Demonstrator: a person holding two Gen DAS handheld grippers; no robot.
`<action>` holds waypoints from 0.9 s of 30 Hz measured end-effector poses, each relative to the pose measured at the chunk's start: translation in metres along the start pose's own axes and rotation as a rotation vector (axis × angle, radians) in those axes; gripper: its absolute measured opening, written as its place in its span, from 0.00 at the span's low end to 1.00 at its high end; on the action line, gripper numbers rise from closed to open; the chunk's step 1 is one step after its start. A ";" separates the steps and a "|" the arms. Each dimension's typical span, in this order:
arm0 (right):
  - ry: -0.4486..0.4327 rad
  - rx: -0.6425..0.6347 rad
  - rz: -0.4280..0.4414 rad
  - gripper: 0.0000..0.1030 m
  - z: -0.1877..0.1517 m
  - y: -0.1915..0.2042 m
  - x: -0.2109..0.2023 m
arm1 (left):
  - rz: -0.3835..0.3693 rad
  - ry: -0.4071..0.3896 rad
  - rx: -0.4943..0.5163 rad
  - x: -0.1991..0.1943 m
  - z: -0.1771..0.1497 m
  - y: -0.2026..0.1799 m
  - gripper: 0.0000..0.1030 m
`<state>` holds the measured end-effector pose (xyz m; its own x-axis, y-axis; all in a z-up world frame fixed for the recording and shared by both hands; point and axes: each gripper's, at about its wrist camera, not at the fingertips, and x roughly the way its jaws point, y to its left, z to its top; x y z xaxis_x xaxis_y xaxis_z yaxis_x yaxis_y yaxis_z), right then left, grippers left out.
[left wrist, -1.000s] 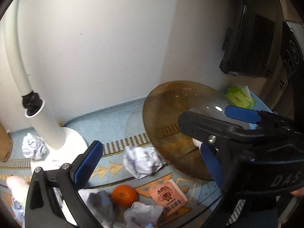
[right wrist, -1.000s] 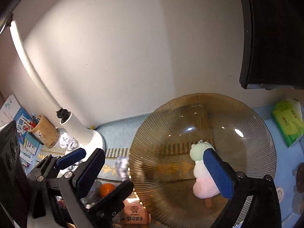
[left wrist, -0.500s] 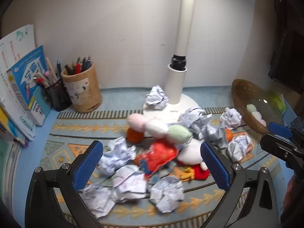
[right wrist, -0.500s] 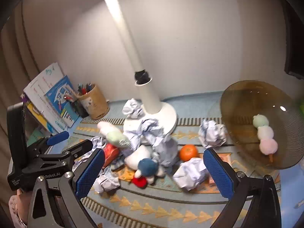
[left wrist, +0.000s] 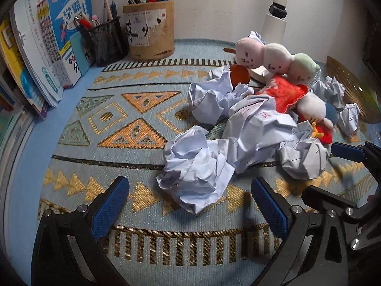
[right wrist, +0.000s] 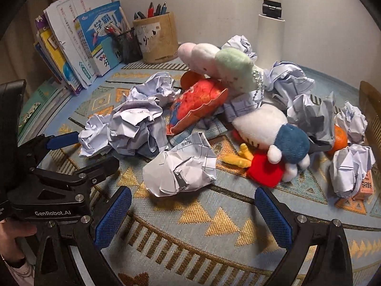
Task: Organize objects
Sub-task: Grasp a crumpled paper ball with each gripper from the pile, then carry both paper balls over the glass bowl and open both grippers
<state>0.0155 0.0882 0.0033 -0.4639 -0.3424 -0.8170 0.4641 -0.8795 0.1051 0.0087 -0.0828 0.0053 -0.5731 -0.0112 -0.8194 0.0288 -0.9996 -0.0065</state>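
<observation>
A heap of crumpled paper balls and soft toys lies on the patterned mat. My left gripper [left wrist: 190, 205] is open and empty, low over the mat, with a crumpled paper ball [left wrist: 197, 171] just ahead between its fingers. My right gripper [right wrist: 193, 214] is open and empty, just short of another paper ball [right wrist: 181, 169]. In the heap are a pink, white and green dumpling plush [right wrist: 219, 64], a red plush [right wrist: 200, 104], a white and blue plush [right wrist: 273, 135] and an orange [right wrist: 339, 139]. The left gripper also shows in the right wrist view [right wrist: 69, 152].
A brown glass bowl [left wrist: 352, 90] stands at the far right. A round pen holder [left wrist: 148, 31], a mesh pen cup [left wrist: 104, 39] and upright books [left wrist: 47, 40] line the back left. A white lamp post [left wrist: 278, 7] rises behind the heap. A small pink carton [right wrist: 365, 186] lies at right.
Both grippers have swung away from the bowl to the left and dropped low toward the heap. The paper balls are now close in front of the fingers.
</observation>
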 end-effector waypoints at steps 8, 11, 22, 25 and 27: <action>-0.023 -0.083 -0.083 1.00 0.002 0.017 0.022 | 0.013 -0.019 -0.008 0.009 0.006 0.007 1.00; -0.021 -0.069 -0.089 1.00 0.007 0.013 0.026 | 0.023 -0.018 -0.012 0.010 0.008 0.007 1.00; -0.112 -0.035 0.035 0.58 0.008 0.009 0.011 | -0.023 -0.126 -0.097 -0.010 0.004 0.017 0.46; -0.140 -0.057 0.041 0.58 0.007 0.014 0.005 | -0.025 -0.133 -0.111 -0.011 0.004 0.018 0.46; -0.160 -0.075 0.051 0.58 0.006 0.019 0.002 | -0.025 -0.136 -0.110 -0.012 0.004 0.017 0.46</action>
<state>0.0185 0.0689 0.0074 -0.5500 -0.4395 -0.7102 0.5424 -0.8346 0.0964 0.0131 -0.0999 0.0169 -0.6803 0.0021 -0.7329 0.0987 -0.9906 -0.0945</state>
